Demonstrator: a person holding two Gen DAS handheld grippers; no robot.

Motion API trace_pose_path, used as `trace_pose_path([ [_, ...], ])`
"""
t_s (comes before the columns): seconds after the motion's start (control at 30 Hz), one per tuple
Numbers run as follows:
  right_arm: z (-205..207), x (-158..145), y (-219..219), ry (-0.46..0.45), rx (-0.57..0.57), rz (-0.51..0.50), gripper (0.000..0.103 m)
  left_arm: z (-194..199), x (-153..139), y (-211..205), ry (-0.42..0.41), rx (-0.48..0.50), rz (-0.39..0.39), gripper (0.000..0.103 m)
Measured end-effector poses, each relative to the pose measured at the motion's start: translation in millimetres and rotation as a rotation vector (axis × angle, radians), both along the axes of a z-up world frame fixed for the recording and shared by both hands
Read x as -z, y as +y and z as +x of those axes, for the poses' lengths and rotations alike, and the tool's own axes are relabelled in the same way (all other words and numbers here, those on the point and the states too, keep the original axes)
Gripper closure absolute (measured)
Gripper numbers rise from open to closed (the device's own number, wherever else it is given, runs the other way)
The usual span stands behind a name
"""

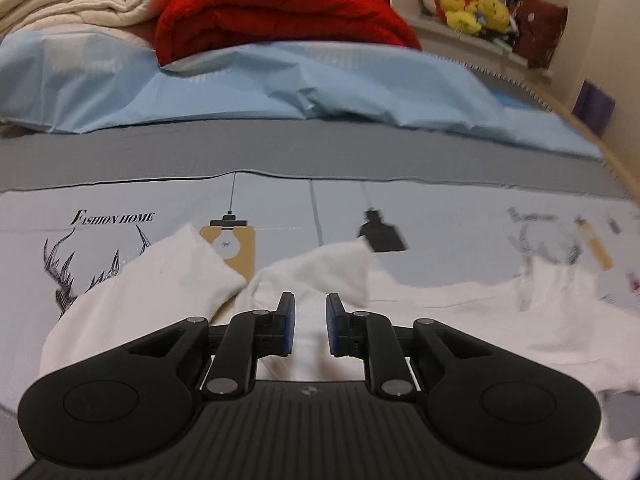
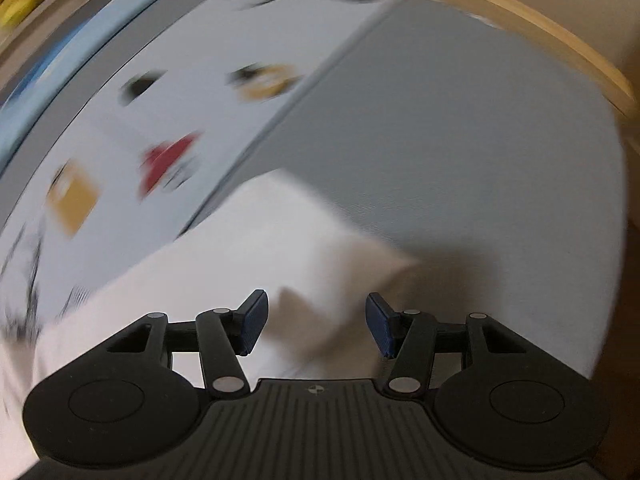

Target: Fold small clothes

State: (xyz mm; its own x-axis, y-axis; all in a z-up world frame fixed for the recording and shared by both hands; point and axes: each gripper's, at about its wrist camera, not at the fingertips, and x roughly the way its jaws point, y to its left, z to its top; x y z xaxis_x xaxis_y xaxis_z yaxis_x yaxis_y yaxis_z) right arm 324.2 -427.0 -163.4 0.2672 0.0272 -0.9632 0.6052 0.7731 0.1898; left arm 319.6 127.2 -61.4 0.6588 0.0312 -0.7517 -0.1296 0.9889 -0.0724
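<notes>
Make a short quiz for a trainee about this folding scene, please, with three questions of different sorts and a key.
1. True or false: the left gripper is clamped shut on the white garment.
2. Which gripper stands open wider? A left, B right.
3. Fill in: the folded blanket behind the light blue sheet is ____.

Key: 1 false, its jaws have a gap; 2 B; 3 red.

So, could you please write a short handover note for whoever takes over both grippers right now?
Left gripper: open, low over the white garment, holding nothing.
Right gripper: open wide above a raised fold of the same garment, empty; its view is blurred.
The garment lies spread and rumpled on the printed grey bedsheet.
Done: no neat fold visible.
Left: grasp, fold, flatten.
</notes>
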Motion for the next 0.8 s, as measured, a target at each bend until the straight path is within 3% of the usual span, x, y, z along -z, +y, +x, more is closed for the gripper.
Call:
trace_pose_path([
  [0.07, -11, 7, -20, -0.026, 0.105, 0.090, 0.047, -17, -24, -1, 0.002, -0.003, -0.031, 0.085],
  [0.13, -13, 17, -33, -0.045, 0.142, 0.179, 0.047, -37, -49, -7, -0.009, 0.007, -0.034, 0.085],
  [0.2, -12, 24, -37, -0.050, 0.161, 0.181, 0.047, -65, -70, -13, -0.027, 0.024, -0.026, 0.085],
  [0.3, -13, 29, -37, -0.038, 0.173, 0.167, 0.049, -111, -90, -15, -0.048, 0.022, -0.067, 0.076],
  [0.33, -12, 30, -40, -0.043, 0.188, 0.167, 0.059, -126, -89, -15, -0.045, 0.010, -0.090, 0.076],
  [0.37, -14, 31, -37, -0.062, 0.201, 0.154, 0.080, -139, -85, -14, -0.034, -0.001, -0.115, 0.076],
  [0.4, -13, 33, -38, -0.079, 0.204, 0.166, 0.093, -150, -75, -15, -0.003, -0.011, -0.144, 0.076],
  [0.47, -10, 31, -41, -0.140, 0.221, 0.182, 0.098, -161, -51, -20, 0.086, -0.001, -0.154, 0.076],
  [0.5, -7, 25, -42, -0.195, 0.215, 0.188, 0.098, -160, -39, -25, 0.151, 0.003, -0.110, 0.076],
  [0.57, 4, 3, -40, -0.377, 0.165, 0.205, 0.098, -159, -36, -28, 0.152, 0.016, -0.054, 0.076],
  [0.63, 11, -38, -40, -0.641, 0.088, 0.179, 0.099, -159, -39, -26, 0.119, 0.031, -0.058, 0.076],
  [0.7, 4, -78, -41, -0.915, 0.012, 0.078, 0.099, -159, -37, -21, 0.123, 0.022, -0.072, 0.076],
  [0.77, -3, -94, -40, -1.041, -0.011, -0.041, 0.100, -160, -34, -19, 0.141, 0.009, -0.077, 0.076],
  [0.8, -2, -92, -39, -1.035, -0.022, -0.101, 0.099, -160, -34, -18, 0.149, 0.013, -0.082, 0.076],
])
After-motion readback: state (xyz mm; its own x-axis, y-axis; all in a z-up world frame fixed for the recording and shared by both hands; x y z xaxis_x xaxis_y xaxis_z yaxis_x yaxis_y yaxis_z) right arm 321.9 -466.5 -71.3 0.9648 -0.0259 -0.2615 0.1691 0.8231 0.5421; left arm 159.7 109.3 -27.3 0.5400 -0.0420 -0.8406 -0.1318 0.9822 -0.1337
